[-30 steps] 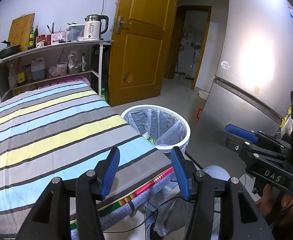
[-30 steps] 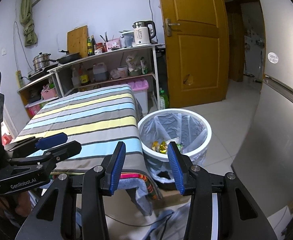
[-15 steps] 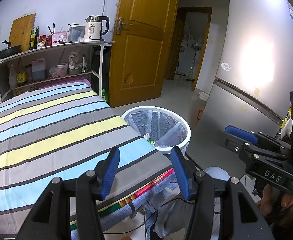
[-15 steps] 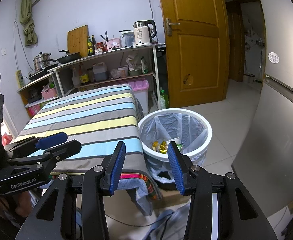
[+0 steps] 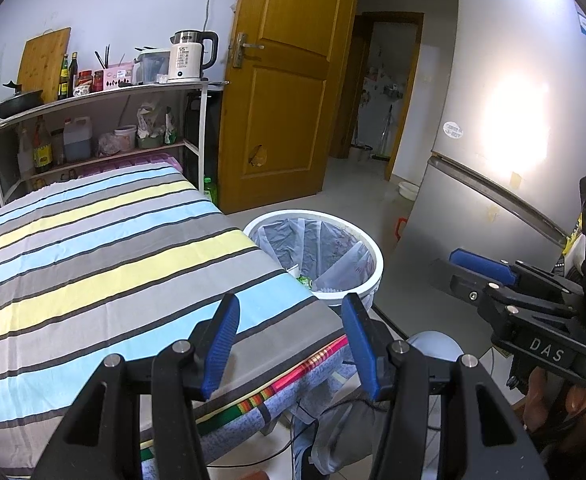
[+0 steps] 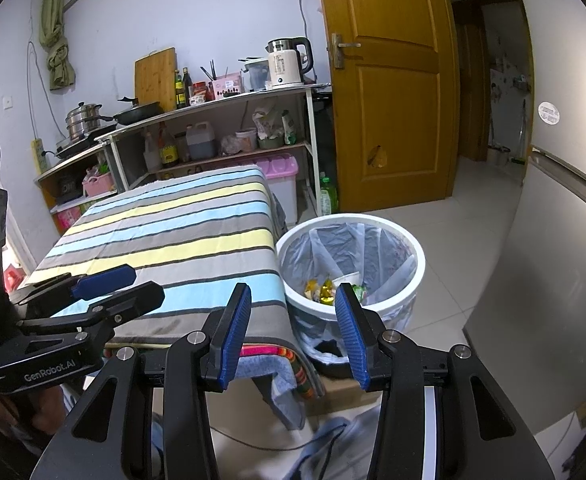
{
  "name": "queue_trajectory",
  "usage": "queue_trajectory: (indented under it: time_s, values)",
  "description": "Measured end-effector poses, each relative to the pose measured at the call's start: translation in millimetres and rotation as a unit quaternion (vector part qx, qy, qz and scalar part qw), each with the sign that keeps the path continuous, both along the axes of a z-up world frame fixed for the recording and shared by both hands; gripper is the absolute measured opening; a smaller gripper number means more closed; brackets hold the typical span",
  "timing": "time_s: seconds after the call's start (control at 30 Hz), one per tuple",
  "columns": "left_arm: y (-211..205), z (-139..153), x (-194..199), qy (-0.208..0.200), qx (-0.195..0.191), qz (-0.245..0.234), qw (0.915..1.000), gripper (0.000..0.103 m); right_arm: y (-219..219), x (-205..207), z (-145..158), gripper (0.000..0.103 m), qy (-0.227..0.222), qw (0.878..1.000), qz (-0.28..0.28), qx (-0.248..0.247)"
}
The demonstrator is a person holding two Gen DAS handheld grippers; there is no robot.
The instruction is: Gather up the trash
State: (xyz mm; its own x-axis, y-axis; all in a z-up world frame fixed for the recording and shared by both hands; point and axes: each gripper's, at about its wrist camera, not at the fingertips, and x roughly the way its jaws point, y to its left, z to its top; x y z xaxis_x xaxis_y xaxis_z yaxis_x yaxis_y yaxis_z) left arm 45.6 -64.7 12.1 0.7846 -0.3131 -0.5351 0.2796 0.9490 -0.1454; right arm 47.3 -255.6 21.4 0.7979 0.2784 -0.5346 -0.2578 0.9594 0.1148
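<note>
A white trash bin (image 6: 397, 236) lined with a clear bag stands on the floor at the table's right corner, also in the left wrist view (image 5: 367, 248). Wrappers (image 6: 325, 286) lie at its bottom. My left gripper (image 5: 291, 328) hovers open over the near corner of the striped tablecloth (image 5: 105, 256), nothing between its blue pads. My right gripper (image 6: 293, 322) is open and empty too, above the table's corner and the bin's near rim. Each gripper shows from the side in the other's view: the right one (image 5: 481, 268), the left one (image 6: 105, 280).
A shelf rack (image 6: 213, 120) with a kettle, bottles and pans stands behind the table. An orange door (image 6: 389, 92) is at the back, a grey fridge (image 5: 505, 152) on the right. Cloth and a cable lie on the floor (image 6: 333, 436) below the grippers.
</note>
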Motion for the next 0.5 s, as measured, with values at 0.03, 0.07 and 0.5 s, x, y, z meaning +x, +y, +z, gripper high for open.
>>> queue_trajectory:
  time_s: [0.03,0.07,0.5]
  values:
    - [0.3,-0.1,-0.1,0.000,0.000,0.001,1.0000,0.055,0.0,0.9,-1.9,0.045,0.000,1.000,0.001,0.000]
    - [0.5,-0.3,0.0,0.000,0.000,0.001,1.0000,0.055,0.1,0.9,-2.0,0.045,0.000,1.000,0.001,0.000]
    - [1.8,-0.1,-1.4,-0.001,0.001,0.003,1.0000,0.055,0.5,1.6,-3.7,0.045,0.000,1.000,0.001,0.000]
